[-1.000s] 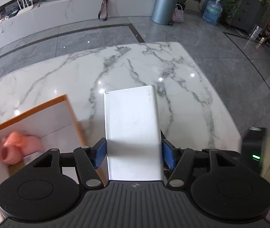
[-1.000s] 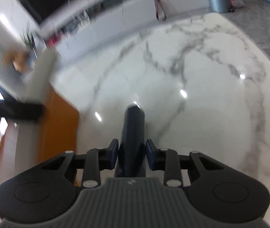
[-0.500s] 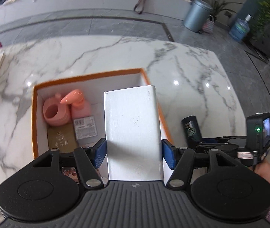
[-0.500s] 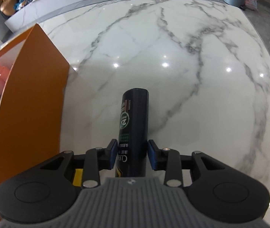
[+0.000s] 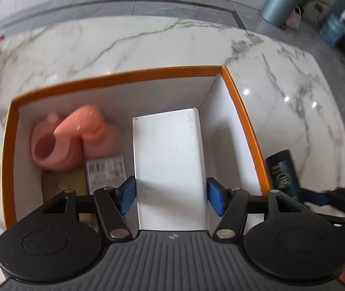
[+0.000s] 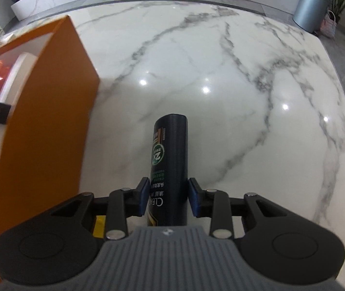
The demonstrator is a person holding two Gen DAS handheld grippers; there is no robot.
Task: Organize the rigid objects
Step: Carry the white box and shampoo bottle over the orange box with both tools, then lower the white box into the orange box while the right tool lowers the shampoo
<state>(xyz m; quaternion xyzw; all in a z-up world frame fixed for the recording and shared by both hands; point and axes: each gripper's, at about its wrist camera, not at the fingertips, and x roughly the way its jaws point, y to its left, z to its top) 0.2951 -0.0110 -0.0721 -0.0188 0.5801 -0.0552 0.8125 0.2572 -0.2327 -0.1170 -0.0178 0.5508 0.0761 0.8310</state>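
Marble surface (image 6: 220,77), white with grey veins, and an orange box (image 5: 242,111) with white insides sitting on it. Left gripper (image 5: 171,195) has its blue fingers (image 5: 126,195) clamped on both sides of a white block (image 5: 168,160), which hangs inside the box opening, over on the right half near the right wall. Can't tell if the block's bottom touches the box floor yet. Left half of the box already has a pink bottle (image 5: 75,140) lying in it with a barcode label (image 5: 105,171) facing up, plus something brownish (image 5: 63,184) tucked under it. Right gripper (image 6: 168,197) is just outside the box's right wall, above the bare marble, with a dark bottle (image 6: 170,160) between its fingers (image 6: 195,200); the jaws are closing a bit, pads pretty much right up against the bottle's sides. Green round logo and some white lettering on that bottle. From the left camera you can see the same dark bottle poking up just beside the orange rim. Grey bin (image 6: 314,4) stands on the floor way behind.
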